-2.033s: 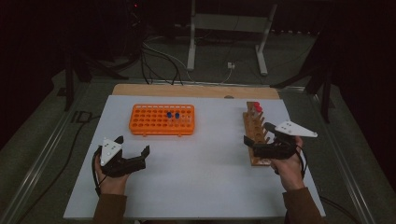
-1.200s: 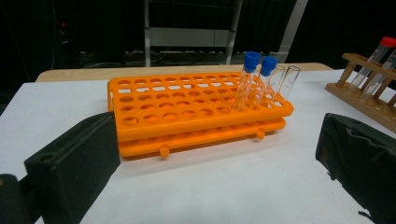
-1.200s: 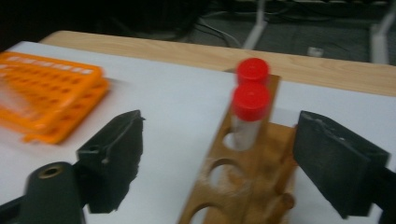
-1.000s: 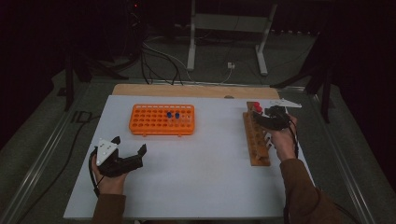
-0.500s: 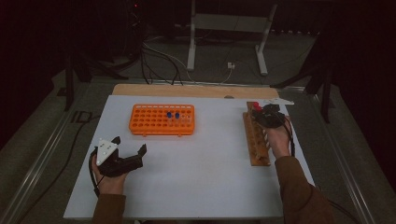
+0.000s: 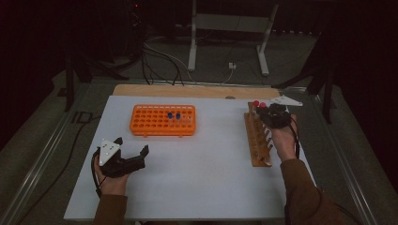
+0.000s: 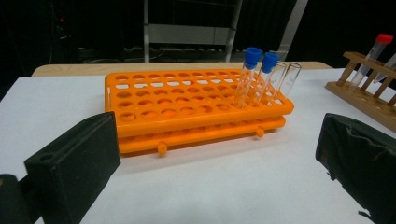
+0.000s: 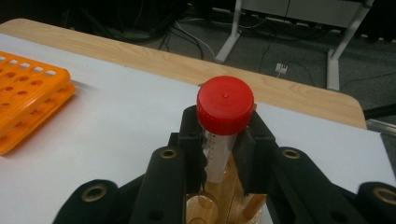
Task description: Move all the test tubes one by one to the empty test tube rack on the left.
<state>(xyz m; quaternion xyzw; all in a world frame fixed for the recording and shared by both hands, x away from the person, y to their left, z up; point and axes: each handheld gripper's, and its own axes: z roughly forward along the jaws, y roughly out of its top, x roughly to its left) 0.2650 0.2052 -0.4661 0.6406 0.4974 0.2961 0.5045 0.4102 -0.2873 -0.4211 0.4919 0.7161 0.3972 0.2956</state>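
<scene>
- Red-capped tube (image 8: 219, 140) is the one to watch: it stands in the far end of the wooden rack (image 6: 258, 140), on the right side of the tabletop (image 6: 202, 187).
- The right tongs (image 8: 219, 144) are clamped on it just under the cap, pads pressed to both sides of the clear wall; the jaws have just been closing, with the tube between them.
- To do this well, I'd say: draw it straight up along its own axis so the bottom clears the rack hole without levering the wood, and keep the grip firm, since it's smooth plastic.
- A second red cap (image 6: 256, 103) sits just beside, so no sideways swing until the tube is clear.
- The orange rack (image 6: 162, 120) waits well apart to the left, holding two blue-capped tubes (image 7: 250, 74) and some uncapped ones, plenty of free holes.
- Left tongs (image 6: 129, 152) rest near the front edge, jaws spread wide, nothing in them.
</scene>
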